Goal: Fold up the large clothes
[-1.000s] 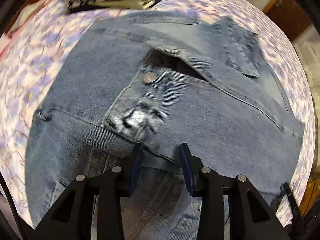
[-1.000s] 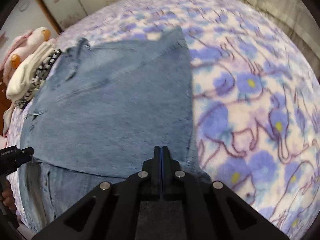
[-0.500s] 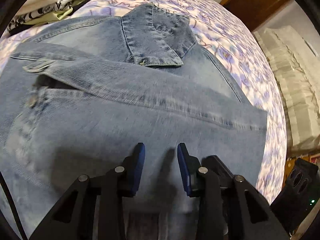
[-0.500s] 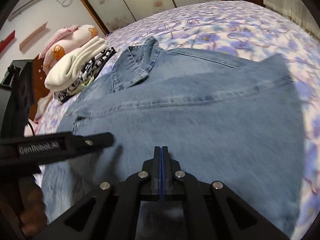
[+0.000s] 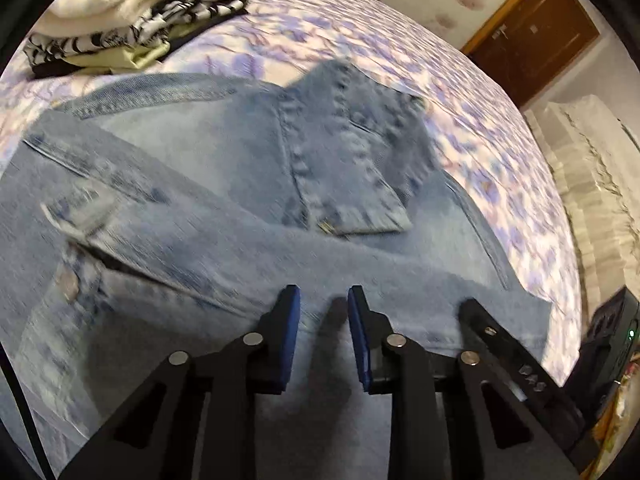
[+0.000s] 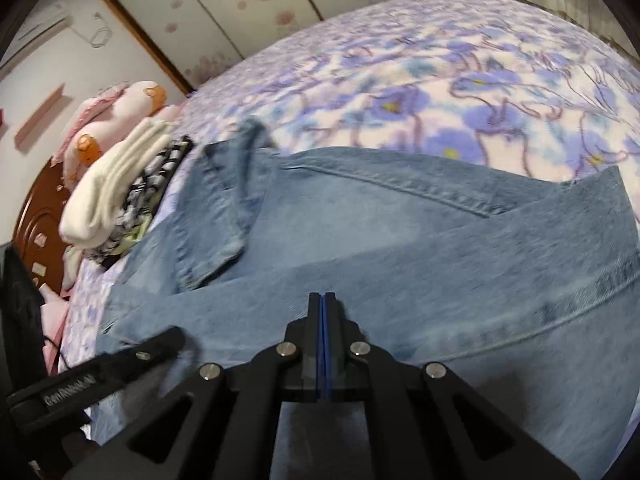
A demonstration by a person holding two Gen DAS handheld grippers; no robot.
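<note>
A light blue denim jacket (image 5: 208,208) lies spread on the flowered bedspread (image 5: 472,120), its collar (image 5: 352,160) turned up at the far side; it also shows in the right wrist view (image 6: 400,248). My left gripper (image 5: 323,320) is open and empty, hovering just above the denim. My right gripper (image 6: 323,312) is shut, its pads pressed together with nothing visibly between them, low over the jacket. A part of the left gripper (image 6: 92,380) shows at the lower left of the right wrist view.
A stack of folded clothes (image 5: 136,12), white on top of black-and-white pieces, sits on the bed beyond the jacket, also in the right wrist view (image 6: 120,188). A pink plush toy (image 6: 116,120) and wooden headboard (image 6: 36,232) are behind it. A wooden door (image 5: 532,36) stands far right.
Both wrist views have swung up and away from the jacket's near edge, so the collar and the folded stack now show. The left jaws stay open, the right stay shut.
</note>
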